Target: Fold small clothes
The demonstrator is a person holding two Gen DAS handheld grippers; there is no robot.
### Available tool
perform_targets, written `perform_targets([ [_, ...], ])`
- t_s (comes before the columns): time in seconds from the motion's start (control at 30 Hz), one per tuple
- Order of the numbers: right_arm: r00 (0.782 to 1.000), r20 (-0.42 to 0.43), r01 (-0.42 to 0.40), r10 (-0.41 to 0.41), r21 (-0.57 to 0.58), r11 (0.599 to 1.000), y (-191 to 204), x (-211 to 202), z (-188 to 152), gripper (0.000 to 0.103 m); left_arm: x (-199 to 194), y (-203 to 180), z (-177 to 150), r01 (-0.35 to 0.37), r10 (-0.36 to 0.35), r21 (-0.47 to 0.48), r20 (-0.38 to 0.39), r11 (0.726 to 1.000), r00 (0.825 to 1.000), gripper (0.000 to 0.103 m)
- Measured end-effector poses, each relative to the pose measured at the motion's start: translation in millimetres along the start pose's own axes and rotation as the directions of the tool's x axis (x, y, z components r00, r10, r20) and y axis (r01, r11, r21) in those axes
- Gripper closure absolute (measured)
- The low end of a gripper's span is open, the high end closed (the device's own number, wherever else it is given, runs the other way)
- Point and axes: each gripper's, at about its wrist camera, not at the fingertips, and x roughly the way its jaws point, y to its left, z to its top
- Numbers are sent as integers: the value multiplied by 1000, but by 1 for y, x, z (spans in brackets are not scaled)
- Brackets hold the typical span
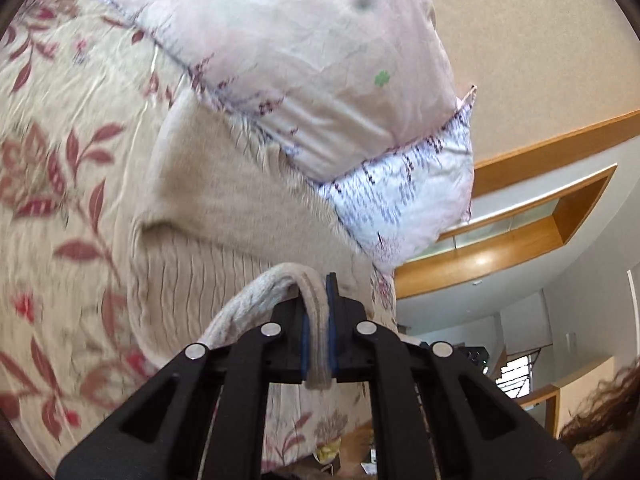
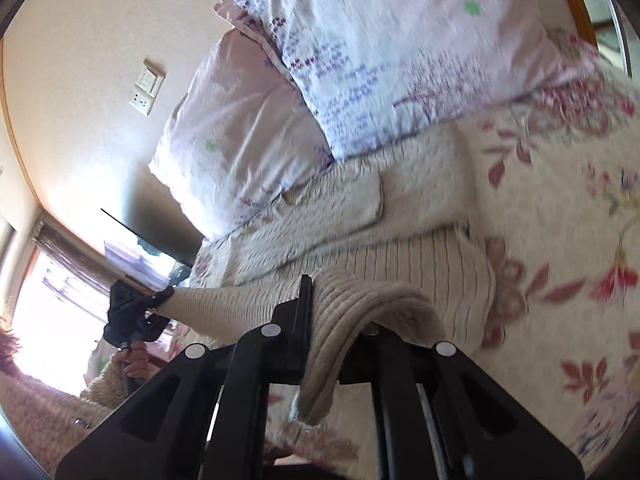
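Currently, a hem corner of the beige knit sweater (image 1: 224, 200) is clamped in the closed left gripper (image 1: 319, 320) and another in the closed right gripper (image 2: 340, 320), above the floral bedspread (image 1: 60, 120); folding is barely started.

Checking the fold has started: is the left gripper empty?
No: the left gripper is shut on the ribbed hem of the beige sweater.
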Motion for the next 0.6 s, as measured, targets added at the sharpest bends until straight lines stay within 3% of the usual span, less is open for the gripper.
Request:
perform_targets([
  [0.3,991,118,68,-61,-48,997,8,28,54,95,36,-18,68,-42,40,26,82,999,996,96],
  [0.6,989,102,105,-106,23,994,-20,75,79,95,85,-5,107,-138,138,-2,86,990,987,96],
])
